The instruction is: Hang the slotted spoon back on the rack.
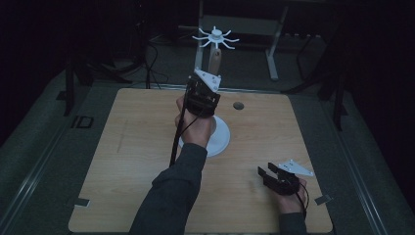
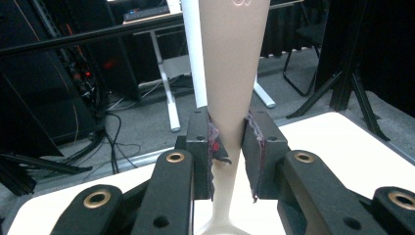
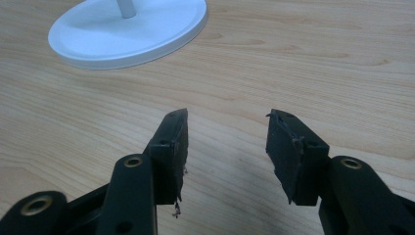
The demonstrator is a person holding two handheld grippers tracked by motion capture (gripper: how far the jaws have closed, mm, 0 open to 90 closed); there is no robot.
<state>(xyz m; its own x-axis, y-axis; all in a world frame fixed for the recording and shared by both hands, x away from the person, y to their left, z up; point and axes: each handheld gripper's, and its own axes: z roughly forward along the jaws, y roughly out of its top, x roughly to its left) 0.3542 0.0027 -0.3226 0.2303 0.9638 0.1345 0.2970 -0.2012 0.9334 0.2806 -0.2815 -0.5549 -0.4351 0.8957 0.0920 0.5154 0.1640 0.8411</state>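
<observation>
1. High view: a wooden table (image 1: 147, 161) holds a white stand with a round base (image 1: 219, 139), a post and a star-shaped top (image 1: 216, 36) with spokes.
2. The left gripper (image 1: 208, 95) is raised over the base, held by the left hand (image 1: 196, 128), with a grey plate (image 1: 208, 79) on top and a cable (image 1: 176, 139) trailing down.
3. A beige tapered piece (image 1: 215, 59) rises above that gripper, just beside the post and below the star top.
4. Left gripper view: the tapered piece (image 2: 230, 68) stands upright, its long axis vertical, wide end up and narrow end down, flaring again at the very bottom.
5. The left gripper (image 2: 230, 156) is closed on it: both pads (image 2: 254, 152) press the narrow lower part, one on each side, so the piece runs up from between the jaws.
6. The white post (image 2: 195, 54) stands just behind it, to its left in this view.
7. High view: the right gripper (image 1: 268, 171) rests low near the table's near right edge, well apart from the stand.
8. Right gripper view: the right gripper (image 3: 227, 147) has its jaws spread wide with bare wood between them; the base (image 3: 132, 34) lies farther off on the table (image 3: 318, 63).
</observation>
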